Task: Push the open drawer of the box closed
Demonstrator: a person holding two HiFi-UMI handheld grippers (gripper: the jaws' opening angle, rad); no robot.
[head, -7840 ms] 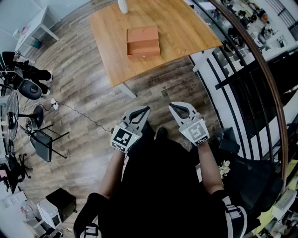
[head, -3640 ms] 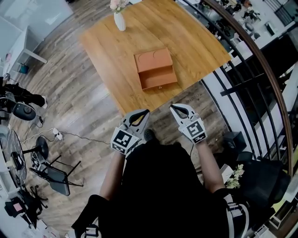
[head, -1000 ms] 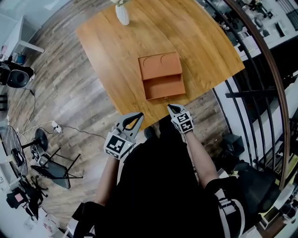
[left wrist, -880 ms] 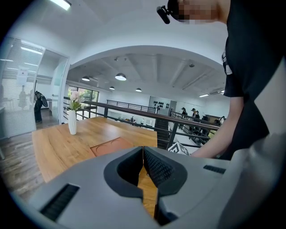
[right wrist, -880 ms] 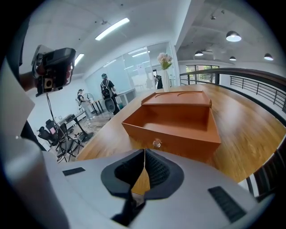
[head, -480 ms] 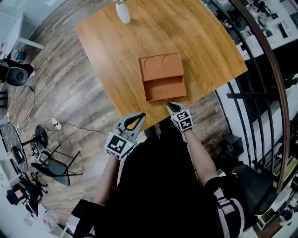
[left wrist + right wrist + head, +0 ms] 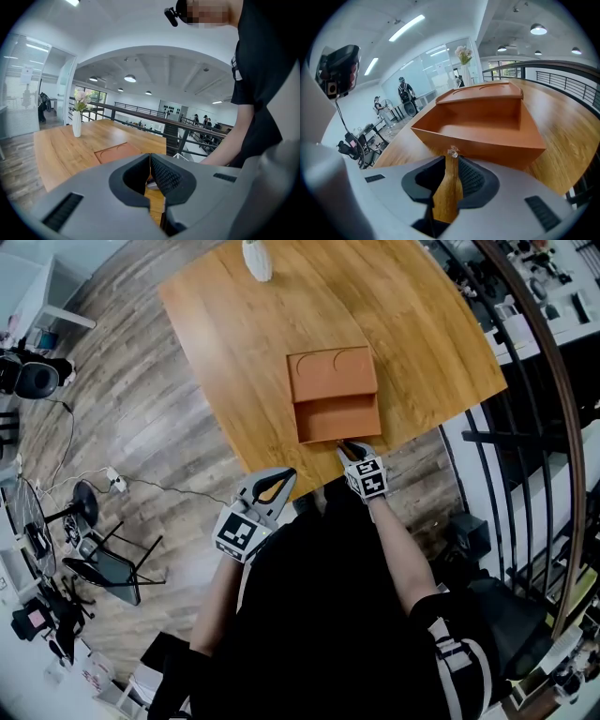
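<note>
A wood-plank floor [image 7: 141, 418] surrounds a wooden table [image 7: 234, 324]; a black railing [image 7: 525, 381] curves past on the right.

The left gripper [image 7: 286, 474] hangs off the table's near edge, well to the left of the box and short of it. In the left gripper view its 2 jaws meet at the tips, with only a thin slit behind them and nothing between them [image 7: 150, 157]. Ahead of those jaws and far to their left stands a white vase [image 7: 76, 123] with flowers. Just beyond the left jaw lies the flat orange top of the box [image 7: 119, 152]. To the right of the jaws, the person's bare arm [image 7: 225, 145] reaches forward.

The orange box [image 7: 330, 376] sits on the table near its front edge. Its 1 drawer [image 7: 337, 418] is pulled out toward the person and looks empty inside.

The right gripper [image 7: 345, 446] points at the drawer's front panel. In the right gripper view its jaws stand only a narrow gap apart and grip nothing [image 7: 451, 161]; table wood shows through the gap. A small clear knob [image 7: 452, 151] on the drawer front sits right at the jaw tips. I cannot tell whether they touch it. The open drawer [image 7: 487, 126] fills the view straight ahead of the jaws.
</note>
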